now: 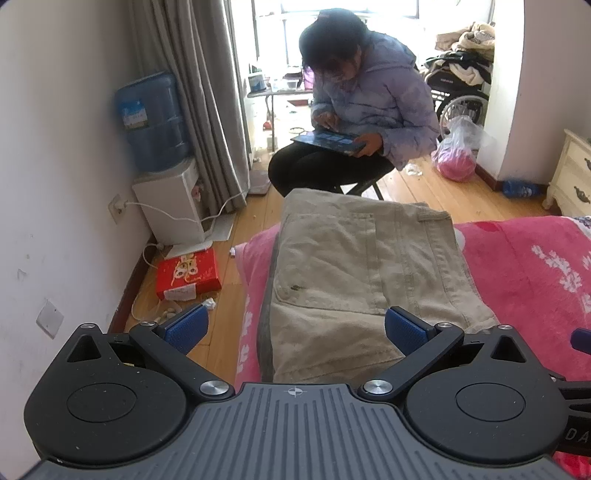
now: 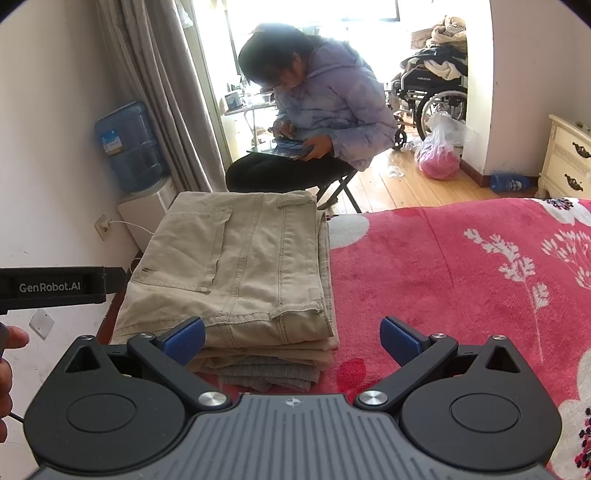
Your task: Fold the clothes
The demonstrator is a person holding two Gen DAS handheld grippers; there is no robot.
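Khaki trousers (image 2: 236,266) lie folded atop a grey garment (image 2: 269,373), just ahead of both hand-held grippers, left (image 1: 295,328) and right (image 2: 291,334), spread wide, empty; folding looks complete on this stack.

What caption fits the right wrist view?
Open right gripper facing folded khaki trousers stacked on a grey garment, pink blanket beneath.

i see a white wall (image 1: 55,147), grey curtain (image 1: 207,92), wooden floor (image 1: 424,184), a bright window (image 2: 314,14), and a cream drawer cabinet (image 2: 565,162).
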